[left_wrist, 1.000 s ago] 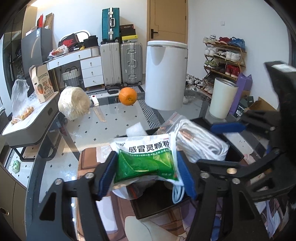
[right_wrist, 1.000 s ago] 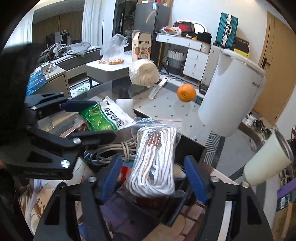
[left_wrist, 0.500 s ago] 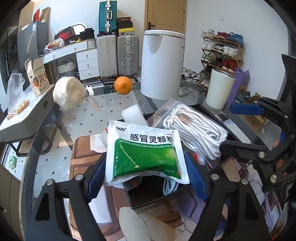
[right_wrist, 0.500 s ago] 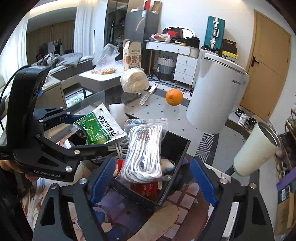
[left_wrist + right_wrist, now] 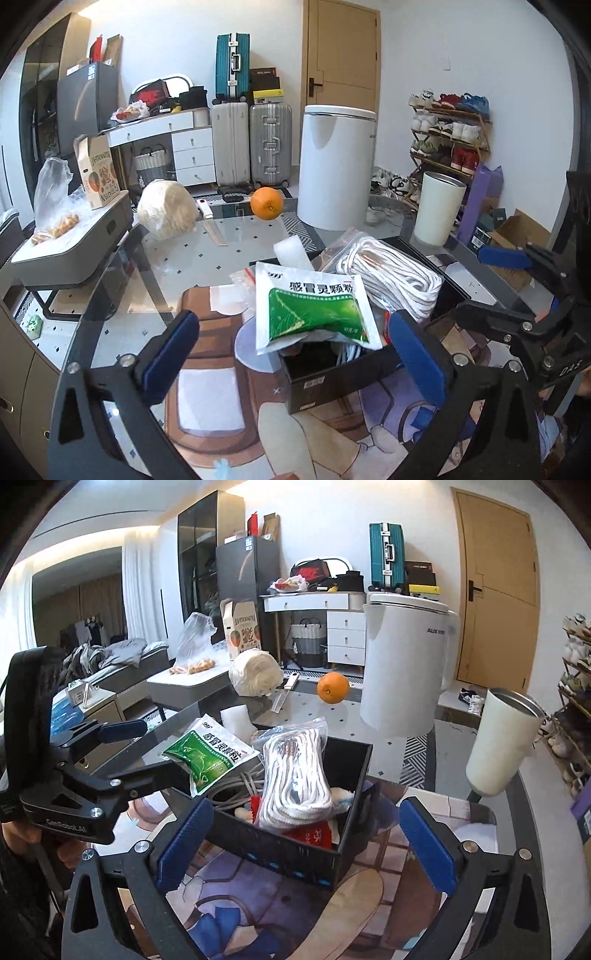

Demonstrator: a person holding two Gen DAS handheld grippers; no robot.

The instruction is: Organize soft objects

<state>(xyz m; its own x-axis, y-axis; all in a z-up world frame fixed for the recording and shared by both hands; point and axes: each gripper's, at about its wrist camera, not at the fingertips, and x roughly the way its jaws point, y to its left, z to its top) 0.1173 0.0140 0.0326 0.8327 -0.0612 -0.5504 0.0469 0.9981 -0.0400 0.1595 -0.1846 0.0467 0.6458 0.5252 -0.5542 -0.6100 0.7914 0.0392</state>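
Observation:
A black box (image 5: 325, 380) (image 5: 291, 853) stands on a printed mat. A green and white medicine sachet (image 5: 314, 306) (image 5: 210, 755) lies on top of its contents at one side. A bagged coil of white rope (image 5: 391, 273) (image 5: 295, 775) rests across the box, above grey cable and a red packet (image 5: 312, 834). My left gripper (image 5: 295, 354) is open and empty, drawn back from the sachet. My right gripper (image 5: 303, 845) is open and empty, on the near side of the box.
On the glass table behind the box lie an orange (image 5: 266, 203), a knife (image 5: 212, 223), a white fibre bundle (image 5: 166, 210), a white foam block (image 5: 291, 254), a tall white bin (image 5: 336, 166) and a white cup (image 5: 437, 206). A clear bag (image 5: 242, 277) lies by the mat.
My left gripper opened, let go of the sachet onto the box and pulled back. My right gripper also drew back from the rope bag, which stays in the box.

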